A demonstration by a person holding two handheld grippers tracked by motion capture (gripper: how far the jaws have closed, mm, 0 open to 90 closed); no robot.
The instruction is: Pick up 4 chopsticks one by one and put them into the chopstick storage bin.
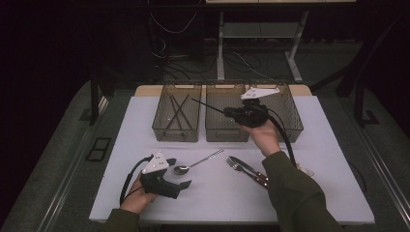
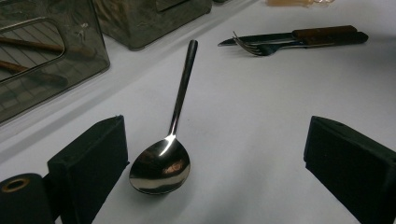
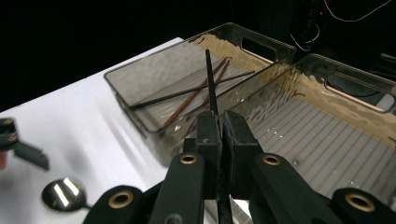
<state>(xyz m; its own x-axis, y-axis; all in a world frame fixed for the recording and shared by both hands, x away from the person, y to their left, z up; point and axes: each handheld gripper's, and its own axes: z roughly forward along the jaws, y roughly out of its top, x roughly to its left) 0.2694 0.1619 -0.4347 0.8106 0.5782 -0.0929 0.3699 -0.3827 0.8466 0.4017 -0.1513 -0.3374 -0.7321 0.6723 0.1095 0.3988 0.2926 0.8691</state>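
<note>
The right gripper point(image 3: 219, 135) has its fingers point(image 3: 208, 135) clamped on a black chopstick point(image 3: 211, 84), whose tip points over the left bin point(image 3: 140, 100) holding more chopsticks point(image 3: 196, 91).

Glossy metal spoon point(image 2: 163, 158); matt black chopstick point(image 3: 211, 84); smoky translucent plastic bins point(image 3: 140, 116).

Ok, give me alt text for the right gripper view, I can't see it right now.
The right gripper is shut on a black chopstick that points toward the left clear bin, where brown and black chopsticks already lie. The ribbed middle bin sits beside it; a spoon bowl lies on the white table.
</note>
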